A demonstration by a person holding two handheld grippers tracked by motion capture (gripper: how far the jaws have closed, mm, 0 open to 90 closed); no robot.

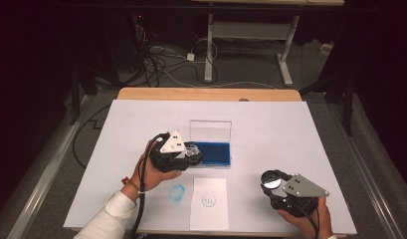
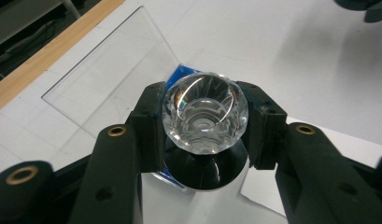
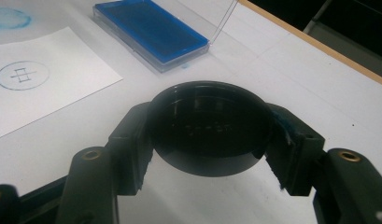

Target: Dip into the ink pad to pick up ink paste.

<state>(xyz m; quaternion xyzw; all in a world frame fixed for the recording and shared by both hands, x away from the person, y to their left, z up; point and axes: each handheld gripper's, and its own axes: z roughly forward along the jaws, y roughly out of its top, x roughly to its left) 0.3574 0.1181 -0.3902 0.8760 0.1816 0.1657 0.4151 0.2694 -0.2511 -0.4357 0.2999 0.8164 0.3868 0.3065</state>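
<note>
My left gripper (image 1: 191, 155) is shut on a stamp with a clear faceted knob (image 2: 205, 112) and a black base (image 2: 205, 173), gripped at the knob's sides. It hangs over the left end of the blue ink pad (image 1: 213, 153), whose clear lid (image 1: 210, 130) stands open behind. Near the front right of the table, my right gripper (image 1: 271, 180) is shut on a round black cap (image 3: 209, 128). A white paper (image 1: 209, 211) bearing a blue stamped circle (image 1: 208, 200) lies at the front centre.
A blue ink smudge (image 1: 176, 192) marks the white table cover (image 1: 290, 129) left of the paper. The wooden table edge (image 1: 206, 93) runs along the back. Cables and desk legs (image 1: 209, 50) are on the floor beyond.
</note>
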